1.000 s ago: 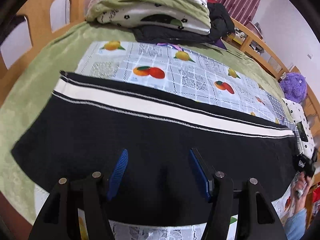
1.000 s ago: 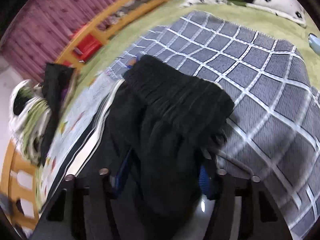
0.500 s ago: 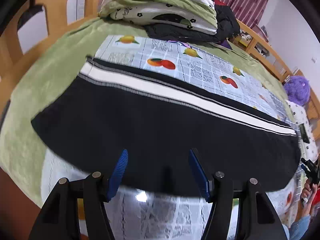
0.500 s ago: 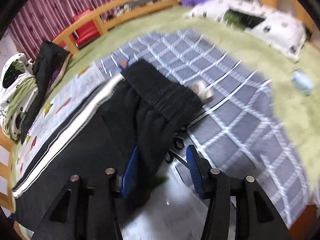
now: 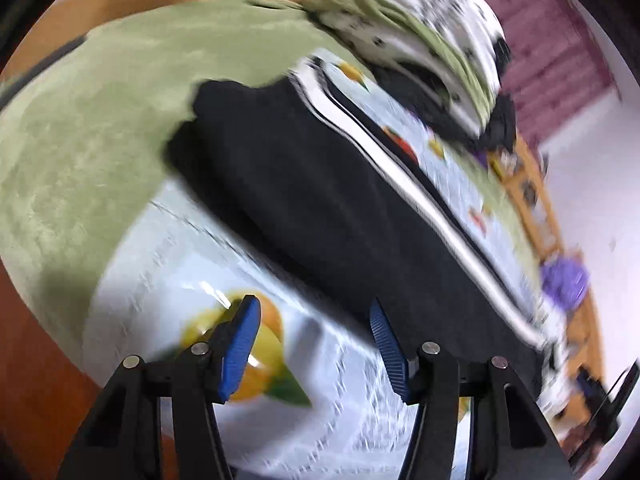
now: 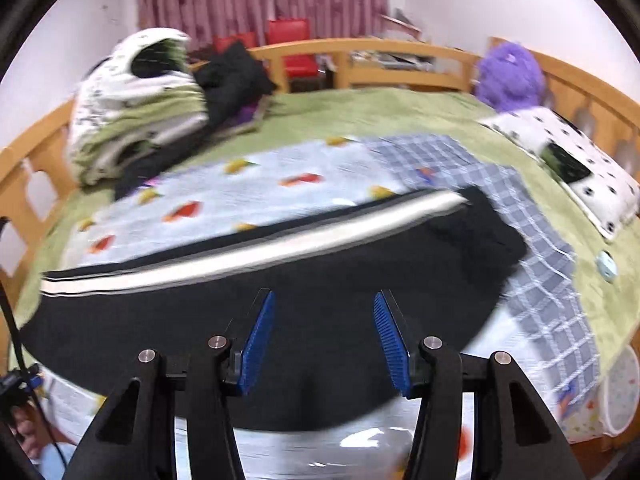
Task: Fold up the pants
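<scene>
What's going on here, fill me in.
A person with a gripper in each hand is folding black pants with a white side stripe, laid lengthwise on a bed. Neither gripper holds the cloth now: the right gripper hangs open above the pants, and the left gripper, jaws closing on nothing, hangs over the fruit-print cloth by the pants' near edge.

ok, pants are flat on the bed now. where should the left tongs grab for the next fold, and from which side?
Probably the cuff end of the black pants, at the corner lying on the green blanket. Come in low from the near bed edge, one finger sliding under the hem. The fabric lies flat in one long strip, so only its edges offer a pinch. The left tongs are empty, jaws closing.
</scene>
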Demonstrator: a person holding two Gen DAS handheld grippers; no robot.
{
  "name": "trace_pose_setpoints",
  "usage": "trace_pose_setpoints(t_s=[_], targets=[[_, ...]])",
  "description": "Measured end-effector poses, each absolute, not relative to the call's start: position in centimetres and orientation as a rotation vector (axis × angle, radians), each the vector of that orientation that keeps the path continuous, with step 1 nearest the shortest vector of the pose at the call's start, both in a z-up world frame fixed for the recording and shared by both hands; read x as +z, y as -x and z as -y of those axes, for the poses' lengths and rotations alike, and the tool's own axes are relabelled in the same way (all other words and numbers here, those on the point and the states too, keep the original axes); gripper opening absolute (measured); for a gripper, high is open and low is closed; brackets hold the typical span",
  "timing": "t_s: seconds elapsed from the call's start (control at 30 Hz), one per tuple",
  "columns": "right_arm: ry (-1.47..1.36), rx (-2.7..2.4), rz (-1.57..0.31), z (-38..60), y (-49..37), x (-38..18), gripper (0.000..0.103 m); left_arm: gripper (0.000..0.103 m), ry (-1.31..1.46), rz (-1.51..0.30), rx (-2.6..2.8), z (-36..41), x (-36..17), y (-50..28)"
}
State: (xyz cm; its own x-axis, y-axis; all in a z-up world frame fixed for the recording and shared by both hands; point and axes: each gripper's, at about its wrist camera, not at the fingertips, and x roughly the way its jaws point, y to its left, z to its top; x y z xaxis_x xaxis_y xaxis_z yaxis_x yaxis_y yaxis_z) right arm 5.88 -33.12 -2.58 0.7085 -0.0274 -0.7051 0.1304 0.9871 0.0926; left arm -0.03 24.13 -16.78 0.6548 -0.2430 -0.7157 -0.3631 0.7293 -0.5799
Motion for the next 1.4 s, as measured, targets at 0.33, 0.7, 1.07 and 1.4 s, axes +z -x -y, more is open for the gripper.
trace_pose_setpoints(t_s=[0.33,0.7,1.07,1.4], targets=[[-0.155,0.066,-0.912,24.9,-8.4,-5.5,0.050,0.047,0.968,-0.760,0.121,-29.7,-19.1,-2.0],[-0.316,0.084,-0.890,25.2,-9.5,-8.0,0.043,0.012,1.019,-0.778,0.164,-31.9,-19.0,-4.6],[-0.500,0.098,-0.883,29.8,-9.8,-11.6,0.043,0.008,0.514,-0.711,0.208,-22.2,-4.9,-5.9],[-0.581,0.026,-0.747,38.9,-3.7,-9.8,0.043,0.007,0.212,-0.706,-0.085,1.7,0.8,-9.0]])
